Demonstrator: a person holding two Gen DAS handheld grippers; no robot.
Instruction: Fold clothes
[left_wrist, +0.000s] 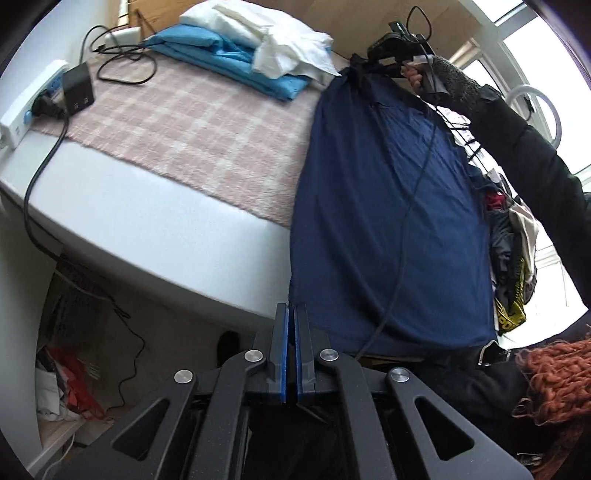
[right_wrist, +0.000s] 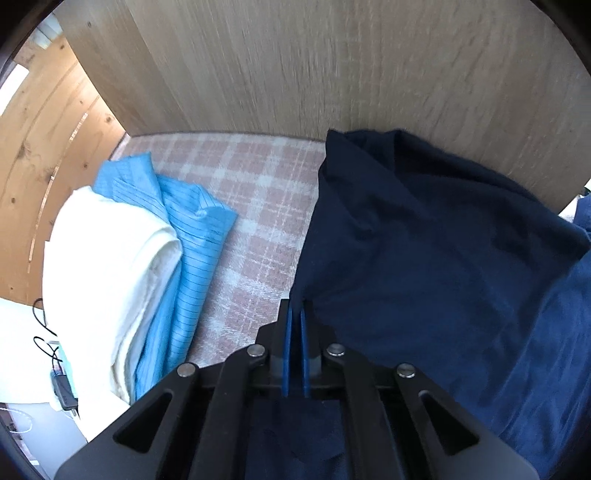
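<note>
So far two garments look finished: a folded light-blue shirt (right_wrist: 192, 236) with a folded white garment (right_wrist: 107, 273) on it sits toward the far left corner of the desk (left_wrist: 140, 229), on the pink checked cloth (left_wrist: 207, 125). The navy garment (left_wrist: 391, 206) is the one in hand, stretched along the desk's right edge and not yet folded. My right gripper (right_wrist: 294, 314) is clamped on its fabric at one end. My left gripper (left_wrist: 290, 310) has its jaws pressed together at the near hem; whether cloth is pinched there I cannot tell. More clothes (left_wrist: 513, 251) wait heaped beyond the right edge.
</note>
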